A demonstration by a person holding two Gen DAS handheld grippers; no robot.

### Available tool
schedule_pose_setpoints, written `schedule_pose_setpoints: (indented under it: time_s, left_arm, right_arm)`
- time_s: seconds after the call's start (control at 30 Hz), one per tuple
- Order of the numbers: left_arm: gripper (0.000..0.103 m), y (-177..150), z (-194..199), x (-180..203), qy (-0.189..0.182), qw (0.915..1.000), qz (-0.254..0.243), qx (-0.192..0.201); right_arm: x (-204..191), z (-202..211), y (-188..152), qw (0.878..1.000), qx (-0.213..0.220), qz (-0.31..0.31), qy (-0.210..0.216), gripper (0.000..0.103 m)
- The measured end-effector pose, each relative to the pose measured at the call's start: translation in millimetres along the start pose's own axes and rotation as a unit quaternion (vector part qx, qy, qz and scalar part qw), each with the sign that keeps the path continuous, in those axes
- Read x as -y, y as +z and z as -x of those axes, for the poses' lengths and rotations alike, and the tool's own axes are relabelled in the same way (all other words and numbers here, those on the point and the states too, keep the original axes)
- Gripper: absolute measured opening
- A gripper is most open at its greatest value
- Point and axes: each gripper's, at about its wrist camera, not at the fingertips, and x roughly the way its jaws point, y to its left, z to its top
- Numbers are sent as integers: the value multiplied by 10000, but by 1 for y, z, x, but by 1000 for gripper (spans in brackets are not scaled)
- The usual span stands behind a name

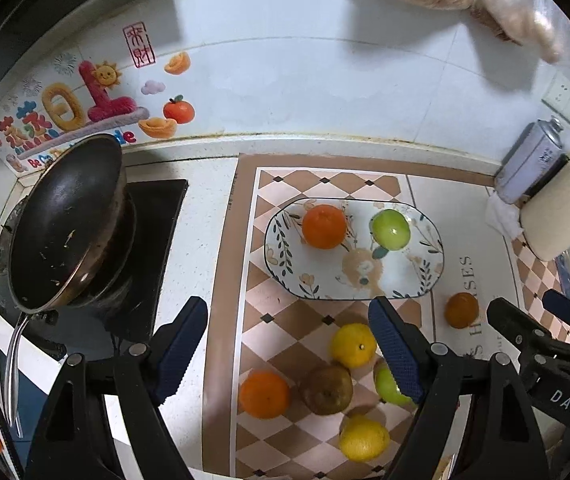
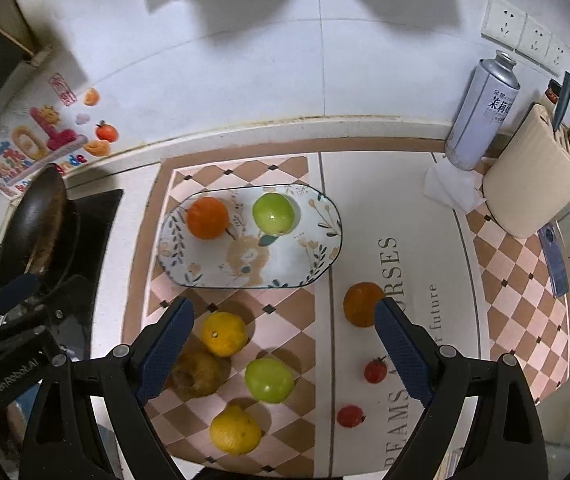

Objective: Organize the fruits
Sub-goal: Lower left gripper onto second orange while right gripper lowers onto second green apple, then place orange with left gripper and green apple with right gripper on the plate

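An oval patterned plate (image 1: 413,280) (image 2: 189,264) on the checked mat holds an orange (image 1: 323,226) (image 2: 207,217) and a green apple (image 1: 390,229) (image 2: 273,213). In front of it lie two yellow citrus (image 2: 223,333) (image 2: 235,430), a brownish pear (image 2: 199,374), a green apple (image 2: 269,380), an orange (image 1: 263,394), a darker orange (image 2: 361,304) and two small red tomatoes (image 2: 375,369) (image 2: 350,416). My left gripper (image 1: 289,354) is open and empty above the loose fruit. My right gripper (image 2: 283,354) is open and empty above the same fruit.
A black pan (image 1: 65,220) sits on the stove at the left. A spray can (image 2: 481,116), a beige utensil holder (image 2: 533,184) and crumpled tissue (image 2: 449,188) stand at the back right. A tiled wall with sockets (image 2: 525,36) lies behind.
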Motion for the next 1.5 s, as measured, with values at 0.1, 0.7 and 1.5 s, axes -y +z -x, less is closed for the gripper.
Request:
schedule_pose_setpoints:
  time_s: [0.1, 0.7, 1.5]
  left_arm:
    - [82, -10, 7, -6, -29, 10000, 93, -7]
    - [93, -92, -127, -42, 418, 9834, 151, -1759]
    - [51, -104, -150, -27, -494, 9812, 98, -1862]
  right_arm:
    - [-2, 5, -15, 9999, -50, -63, 129, 94]
    - [23, -156, -104, 9740, -2031, -571, 822, 66]
    - [-6, -191, -102, 9643, -2432, -147, 1034, 57]
